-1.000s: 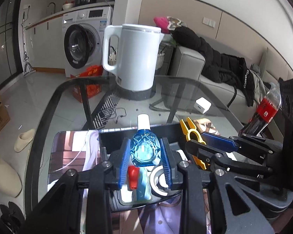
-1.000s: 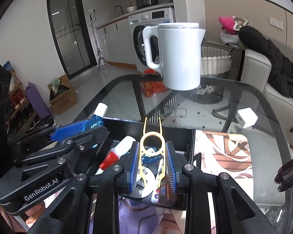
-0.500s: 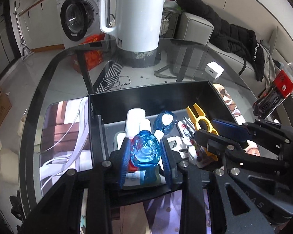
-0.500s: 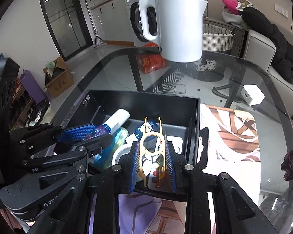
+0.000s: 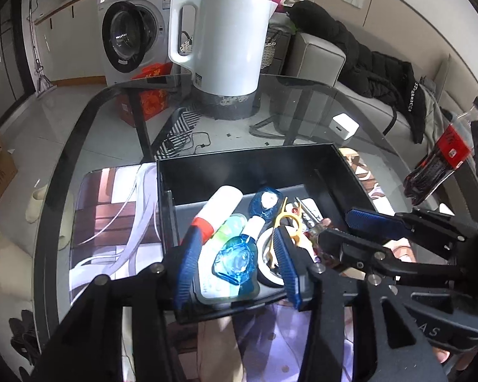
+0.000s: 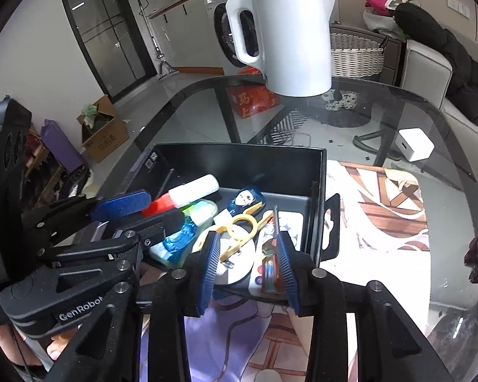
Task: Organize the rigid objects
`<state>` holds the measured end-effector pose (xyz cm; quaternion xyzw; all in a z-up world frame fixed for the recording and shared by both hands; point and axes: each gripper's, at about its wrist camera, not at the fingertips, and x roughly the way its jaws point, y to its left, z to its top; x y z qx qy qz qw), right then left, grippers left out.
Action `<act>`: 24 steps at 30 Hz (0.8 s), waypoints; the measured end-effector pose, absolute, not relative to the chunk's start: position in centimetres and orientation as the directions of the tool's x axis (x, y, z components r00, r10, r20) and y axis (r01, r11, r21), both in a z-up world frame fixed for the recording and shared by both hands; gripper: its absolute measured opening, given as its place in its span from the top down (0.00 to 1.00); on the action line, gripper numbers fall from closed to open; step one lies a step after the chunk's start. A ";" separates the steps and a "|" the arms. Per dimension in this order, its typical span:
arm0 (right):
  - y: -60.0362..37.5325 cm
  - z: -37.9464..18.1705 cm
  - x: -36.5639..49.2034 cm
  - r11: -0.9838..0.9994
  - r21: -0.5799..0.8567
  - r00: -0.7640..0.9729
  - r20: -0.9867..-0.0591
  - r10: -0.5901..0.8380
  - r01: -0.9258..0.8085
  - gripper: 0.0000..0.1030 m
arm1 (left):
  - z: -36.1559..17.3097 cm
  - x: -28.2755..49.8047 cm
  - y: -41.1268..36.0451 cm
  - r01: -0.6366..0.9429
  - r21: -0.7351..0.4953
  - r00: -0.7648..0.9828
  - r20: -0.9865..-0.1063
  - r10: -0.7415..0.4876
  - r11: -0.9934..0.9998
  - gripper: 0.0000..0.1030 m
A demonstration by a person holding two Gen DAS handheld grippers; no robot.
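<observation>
Both tools over the black box [image 5: 251, 172] on the glass worktop [image 5: 302, 111]. Left tool [image 5: 235, 264] opening, pads clear of the blue bottle [image 5: 235, 259], which lies in the box on the other items. Right tool [image 6: 248, 261] opening too, yellow ring tool [image 6: 240, 229] resting loose in the box ahead of its pads. White kettle [image 5: 226, 38] standing beyond the box.
</observation>
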<state>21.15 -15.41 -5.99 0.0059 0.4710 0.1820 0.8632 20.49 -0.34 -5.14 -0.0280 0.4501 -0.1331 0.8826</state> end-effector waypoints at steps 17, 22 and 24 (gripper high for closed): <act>-17.3 -1.1 12.7 0.953 0.170 0.746 -0.595 0.301 -0.249 0.19 | -0.6 13.2 1.3 0.135 -0.148 0.793 -0.577 -0.196 0.980 0.50; -17.3 -1.0 9.7 0.970 0.100 0.822 -0.516 0.242 -0.222 0.18 | -1.1 11.6 2.4 0.112 -0.151 0.832 -0.526 -0.176 0.982 0.31; -17.7 -1.2 9.0 0.980 0.093 0.841 -0.502 0.200 -0.177 0.18 | -1.5 10.5 2.9 0.053 -0.132 0.866 -0.487 -0.111 0.990 0.18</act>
